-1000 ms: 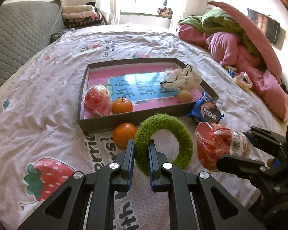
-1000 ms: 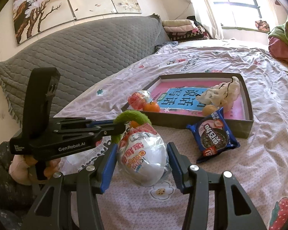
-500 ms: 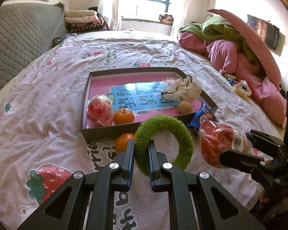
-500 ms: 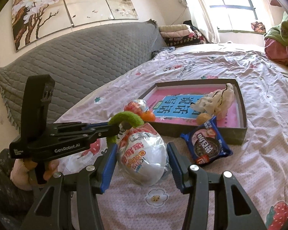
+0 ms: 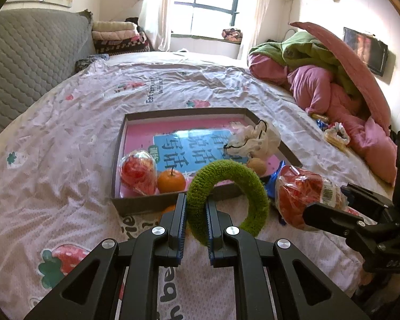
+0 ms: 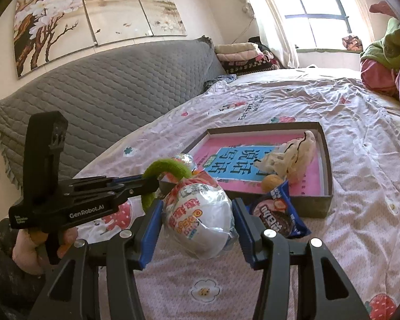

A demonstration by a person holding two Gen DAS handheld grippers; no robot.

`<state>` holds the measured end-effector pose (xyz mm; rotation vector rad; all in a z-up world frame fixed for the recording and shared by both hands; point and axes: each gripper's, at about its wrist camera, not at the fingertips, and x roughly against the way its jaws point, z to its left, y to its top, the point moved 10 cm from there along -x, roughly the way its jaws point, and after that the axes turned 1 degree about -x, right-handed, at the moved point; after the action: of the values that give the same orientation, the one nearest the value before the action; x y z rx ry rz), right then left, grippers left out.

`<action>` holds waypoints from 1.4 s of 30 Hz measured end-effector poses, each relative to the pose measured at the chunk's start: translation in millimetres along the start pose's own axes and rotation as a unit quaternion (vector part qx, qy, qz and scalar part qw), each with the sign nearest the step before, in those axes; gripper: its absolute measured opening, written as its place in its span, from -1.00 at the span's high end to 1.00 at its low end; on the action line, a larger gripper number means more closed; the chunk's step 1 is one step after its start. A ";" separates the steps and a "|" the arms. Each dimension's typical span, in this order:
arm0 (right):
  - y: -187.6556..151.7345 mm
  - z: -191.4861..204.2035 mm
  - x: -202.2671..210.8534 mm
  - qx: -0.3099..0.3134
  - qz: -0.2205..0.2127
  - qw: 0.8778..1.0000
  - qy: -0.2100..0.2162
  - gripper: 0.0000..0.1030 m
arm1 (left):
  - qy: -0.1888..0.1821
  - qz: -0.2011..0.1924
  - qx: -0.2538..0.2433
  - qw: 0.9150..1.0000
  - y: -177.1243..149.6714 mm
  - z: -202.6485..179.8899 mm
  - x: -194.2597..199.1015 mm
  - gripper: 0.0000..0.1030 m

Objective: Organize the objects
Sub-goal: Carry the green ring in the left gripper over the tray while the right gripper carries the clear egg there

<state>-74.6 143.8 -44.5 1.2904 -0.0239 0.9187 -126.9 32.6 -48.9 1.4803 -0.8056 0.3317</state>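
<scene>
Here, a bed [image 5: 66,144] under a pale sheet printed with strawberries fills both views, with a grey quilted headboard [image 6: 98,88] on the left and a heap of pink and green bedding [image 5: 330,80] on the far right. In the middle of the bed lies a shallow box [image 5: 125,205] with a pink floor and a blue printed panel. Inside it, near the left wall, a wrapped red snack [image 5: 137,173] lies touching an orange [image 5: 171,180]; a crumpled white bag [image 5: 253,140] sits by the right wall, with a small brown fruit [image 5: 256,166] just in front of it. A second orange [image 5: 169,209] shows just outside the near wall, mostly hidden behind the left gripper. A blue cookie packet [image 6: 277,214] lies on the sheet against the near right corner of the box.

The left gripper [image 5: 196,221] is clamped on a green fuzzy ring [image 5: 250,186], pinching its left side so that the ring stands up above the fingers, in front of the near wall of the box. The right gripper [image 6: 197,222] is closed around a red and white plastic-wrapped packet [image 6: 200,218], which bulges between its blue pads, held off the sheet, near the box and to the right of the ring.
</scene>
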 end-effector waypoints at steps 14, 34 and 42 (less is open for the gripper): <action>26.2 0.0 2.7 0.023 -0.035 0.999 -0.020 -0.01 | 0.004 -0.013 -0.010 1.000 19.8 -1.3 -3.2 0.75; 66.0 -17.1 -1.7 0.034 -0.066 0.996 -0.040 -0.01 | 0.001 -0.032 -0.022 0.999 57.0 -9.5 -15.7 0.75; 74.9 -26.5 -5.9 0.035 -0.072 0.996 -0.049 -0.01 | -0.003 -0.029 -0.022 0.999 63.8 -11.7 -25.3 0.75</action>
<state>-135.2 161.3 4.2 1.3834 0.0239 0.7379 -183.3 57.4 -16.5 1.4609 -0.7685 0.2660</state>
